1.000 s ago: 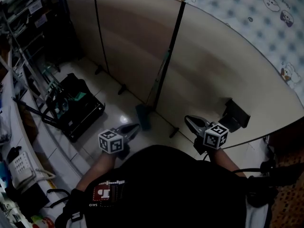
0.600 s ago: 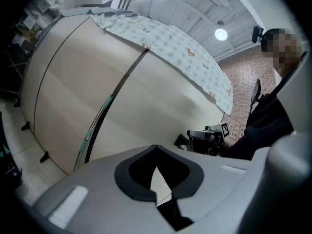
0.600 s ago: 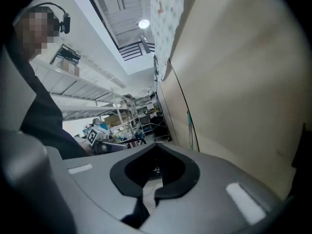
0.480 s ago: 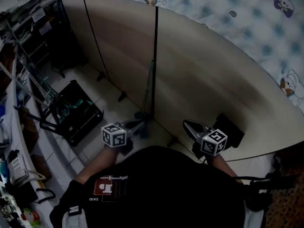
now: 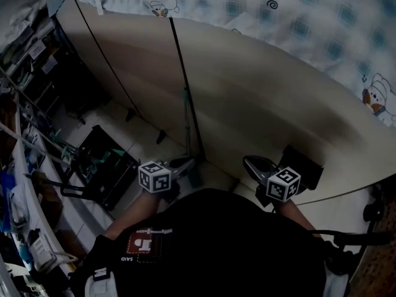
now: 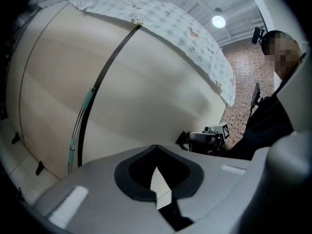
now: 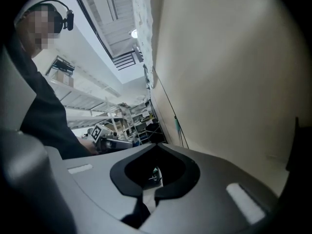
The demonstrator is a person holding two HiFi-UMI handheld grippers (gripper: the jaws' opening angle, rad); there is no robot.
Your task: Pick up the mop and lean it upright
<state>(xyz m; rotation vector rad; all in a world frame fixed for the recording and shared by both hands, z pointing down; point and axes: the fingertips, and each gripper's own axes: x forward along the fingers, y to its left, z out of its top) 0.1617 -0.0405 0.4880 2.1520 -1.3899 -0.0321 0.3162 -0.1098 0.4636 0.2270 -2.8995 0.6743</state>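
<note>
Beige partition wall over pale tiled floor. Mop upright against partition beside black panel seam, foot at floor's edge. Left gripper clenched, empty, near mop foot. Right gripper clenched, empty, apart from mop.

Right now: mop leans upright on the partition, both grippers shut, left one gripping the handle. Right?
No: the left gripper is shut on nothing. The left gripper view shows the mop apart from it, leaning upright on the partition. The right gripper is shut too.
</note>
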